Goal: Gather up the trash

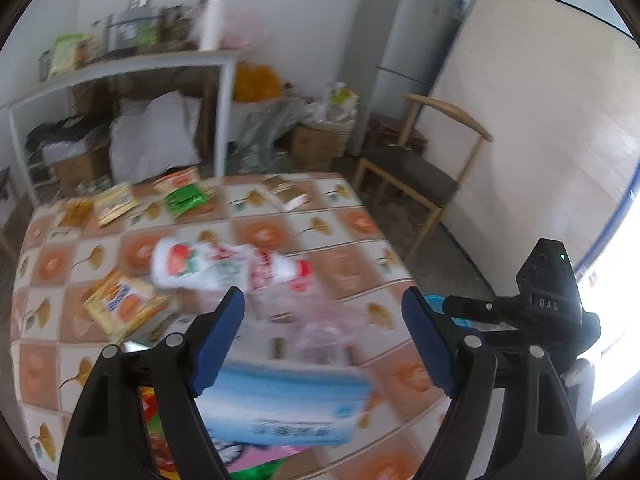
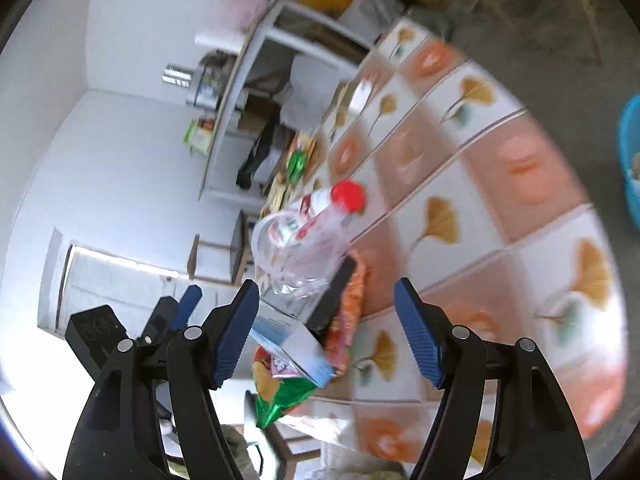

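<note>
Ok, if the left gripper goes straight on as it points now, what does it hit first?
Probably the clear plastic bottle lying between the open left gripper fingers, beyond the blue carton; blur leaves depth uncertain.

Left wrist view: camera sits behind left gripper (image 1: 322, 316), close above bench (image 1: 340, 236), level, facing across it toward shelf (image 1: 120, 68), fridge (image 1: 400, 48) and chair (image 1: 420, 168).

Right wrist view: camera behind right gripper (image 2: 326, 312), rolled steeply sideways, near bench (image 2: 460, 184) edge, facing along it.

Shared: clear bottle (image 1: 280, 280) (image 2: 304, 244), blue-white box (image 1: 288, 408) (image 2: 296, 344), shelf (image 2: 248, 92). Each view catches other gripper at its edge.
</note>
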`<state>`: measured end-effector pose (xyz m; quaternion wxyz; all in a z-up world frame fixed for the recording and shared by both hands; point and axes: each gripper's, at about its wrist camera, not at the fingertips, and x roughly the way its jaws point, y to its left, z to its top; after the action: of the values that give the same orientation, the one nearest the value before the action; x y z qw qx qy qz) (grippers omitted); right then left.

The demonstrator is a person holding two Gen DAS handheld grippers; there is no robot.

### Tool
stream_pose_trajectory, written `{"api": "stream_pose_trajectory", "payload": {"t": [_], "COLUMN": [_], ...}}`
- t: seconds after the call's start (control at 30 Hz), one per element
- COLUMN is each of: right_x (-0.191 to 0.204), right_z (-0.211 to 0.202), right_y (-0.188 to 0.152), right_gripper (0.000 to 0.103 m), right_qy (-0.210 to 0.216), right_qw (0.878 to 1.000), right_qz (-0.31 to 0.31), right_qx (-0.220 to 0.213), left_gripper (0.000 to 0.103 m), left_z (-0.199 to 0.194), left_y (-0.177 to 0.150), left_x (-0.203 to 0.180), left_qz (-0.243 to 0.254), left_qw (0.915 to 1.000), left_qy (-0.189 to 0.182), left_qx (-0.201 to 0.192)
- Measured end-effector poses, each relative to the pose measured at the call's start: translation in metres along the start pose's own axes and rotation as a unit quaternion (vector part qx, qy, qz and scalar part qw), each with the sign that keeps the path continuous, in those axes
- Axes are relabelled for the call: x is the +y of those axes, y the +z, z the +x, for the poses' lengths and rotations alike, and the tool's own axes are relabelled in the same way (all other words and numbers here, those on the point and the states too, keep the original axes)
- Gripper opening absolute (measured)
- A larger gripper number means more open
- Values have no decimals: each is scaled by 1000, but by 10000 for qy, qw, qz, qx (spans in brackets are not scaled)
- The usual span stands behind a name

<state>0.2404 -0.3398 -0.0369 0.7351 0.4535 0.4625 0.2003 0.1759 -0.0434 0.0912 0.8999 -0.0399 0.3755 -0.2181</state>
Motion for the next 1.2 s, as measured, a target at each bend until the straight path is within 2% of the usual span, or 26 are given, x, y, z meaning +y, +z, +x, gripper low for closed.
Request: {"api": "stream_pose_trajectory", "payload": {"t": [0.17,0.4,0.5,0.63,0.77,0.97,1.07,1.2], "right_x": [1,-4,-5,-5,-3,-1,0,0], "right_z": [33,56,63,68,69,65,60,53], "right_y": [14,22,23,23,25,25,27,29], "right_gripper": [62,58,50,31,12,5,4,3], "right_qy": [-110,-214,-163,-118,-74,29,76,116], "right_qw": [9995,9978,9970,9961,9958,9963,9966,9972], "right_qz": [152,323,355,337,273,200,169,149], "right_qx": [249,545,669,801,867,834,797,729], "left_gripper": [78,78,78,78,78,78,70,58], "left_z": [2,7,11,18,33,65,81,95], "left_y": [0,9,10,12,18,30,33,35], "left_x": [39,68,77,83,89,87,81,66], "left_qz": [-396,-560,-651,-751,-674,-263,52,509], "left_qw": [9991,9982,9977,9969,9968,9969,9955,9928], "left_qy": [133,175,142,46,180,485,671,688], "left_qx": [69,105,158,243,385,565,670,843]}}
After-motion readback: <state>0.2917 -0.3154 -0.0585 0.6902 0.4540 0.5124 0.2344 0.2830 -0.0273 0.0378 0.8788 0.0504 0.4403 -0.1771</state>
